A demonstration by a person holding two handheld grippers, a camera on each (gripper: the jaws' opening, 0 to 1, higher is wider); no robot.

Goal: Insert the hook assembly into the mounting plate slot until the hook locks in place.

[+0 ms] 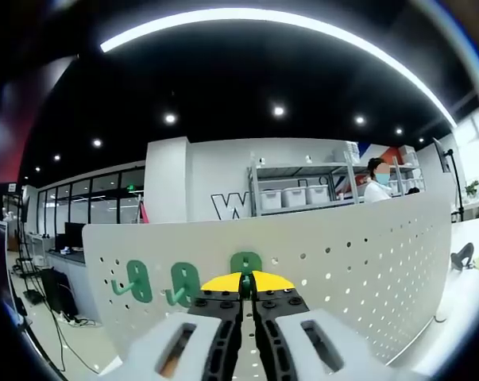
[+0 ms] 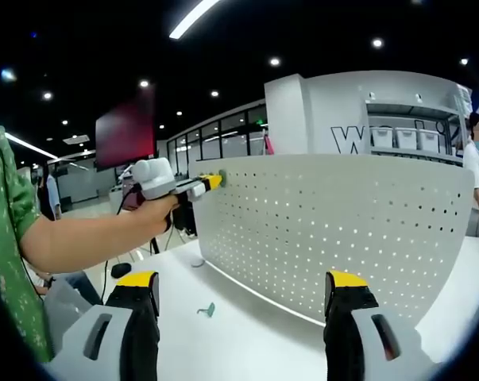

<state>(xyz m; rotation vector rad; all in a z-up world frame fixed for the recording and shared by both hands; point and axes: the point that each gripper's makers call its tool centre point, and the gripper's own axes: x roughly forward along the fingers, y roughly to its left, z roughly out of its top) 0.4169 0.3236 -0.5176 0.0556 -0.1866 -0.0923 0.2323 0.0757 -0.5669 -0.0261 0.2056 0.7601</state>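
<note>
Hook assembly [image 1: 245,265] pinched in left gripper [image 1: 247,295], pressed against mounting plate [image 1: 366,254]; locking unconfirmed. Two hooks [image 1: 136,279] already hang. Right gripper [image 2: 243,298] spread, empty.

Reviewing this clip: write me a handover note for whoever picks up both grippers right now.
Left gripper: jaws shut on a green plastic hook, pressed against the upper edge of the white perforated mounting panel. In the right gripper view it is at the panel's top left corner.
Right gripper: open, empty, hovering over the white table facing the panel.
Done: two green hooks already hang on the panel.
Left: whether the held hook has locked cannot be told; seat it, then release. One small green piece lies on the table near the panel's base.
</note>
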